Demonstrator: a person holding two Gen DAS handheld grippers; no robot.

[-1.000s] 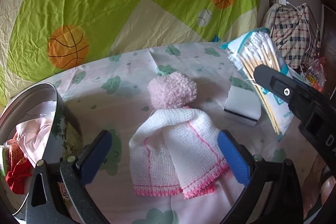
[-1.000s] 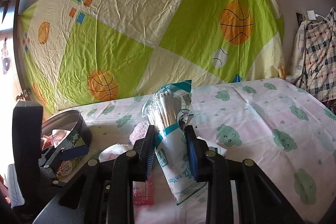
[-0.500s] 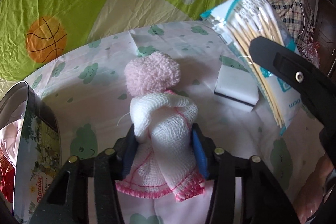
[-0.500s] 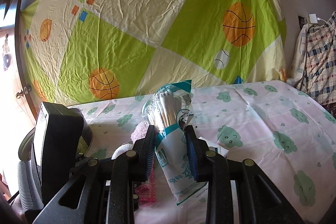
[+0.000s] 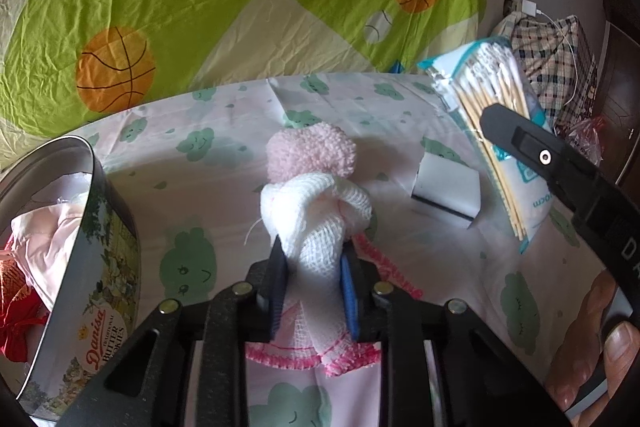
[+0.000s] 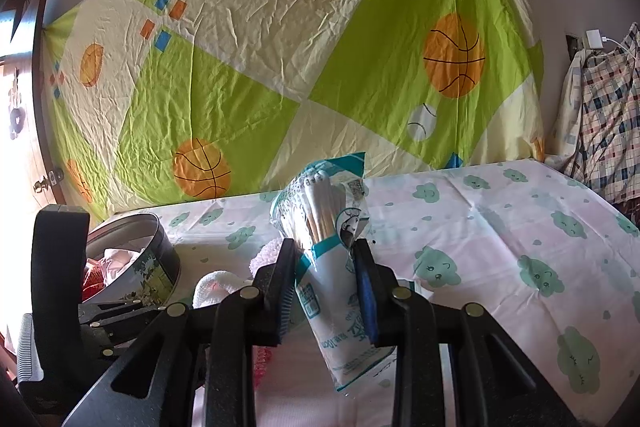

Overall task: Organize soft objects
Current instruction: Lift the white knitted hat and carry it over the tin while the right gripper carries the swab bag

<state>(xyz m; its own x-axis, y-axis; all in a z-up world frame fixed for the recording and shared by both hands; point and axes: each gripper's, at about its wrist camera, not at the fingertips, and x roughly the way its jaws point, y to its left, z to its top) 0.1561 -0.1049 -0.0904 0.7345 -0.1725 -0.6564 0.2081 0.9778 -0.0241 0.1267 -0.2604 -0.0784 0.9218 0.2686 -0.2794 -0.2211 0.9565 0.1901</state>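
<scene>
The white gauze cloth is sitting right between my left gripper's blue pads, which are closing and already pinching it: the weave is bunching into a narrow waist where they press. Above the pads the cloth is puffing out into a rounded, folded bundle; below them it is spreading flat again, showing its pink stitched hem along the near edge. The fabric is open-meshed and soft, white with thin pink lines. Just ahead of the fingertips, touching the top of the bundle, a fuzzy pink pom-pom is lying on the cloud-print tablecloth.

To the left of this gripper an open round cookie tin is standing, with pale and red fabric inside. Ahead and to the right a small white card is lying on the cloth.

My right gripper is holding a bag of cotton swabs upright, jaws partly closed and clamped on the bag's middle, the swab heads sticking up past the fingertips. From this side I am only glimpsing a sliver of the gauze cloth low to the left, so I cannot really judge its shape there. A fingertip is showing at the lower right edge of the left view.
</scene>
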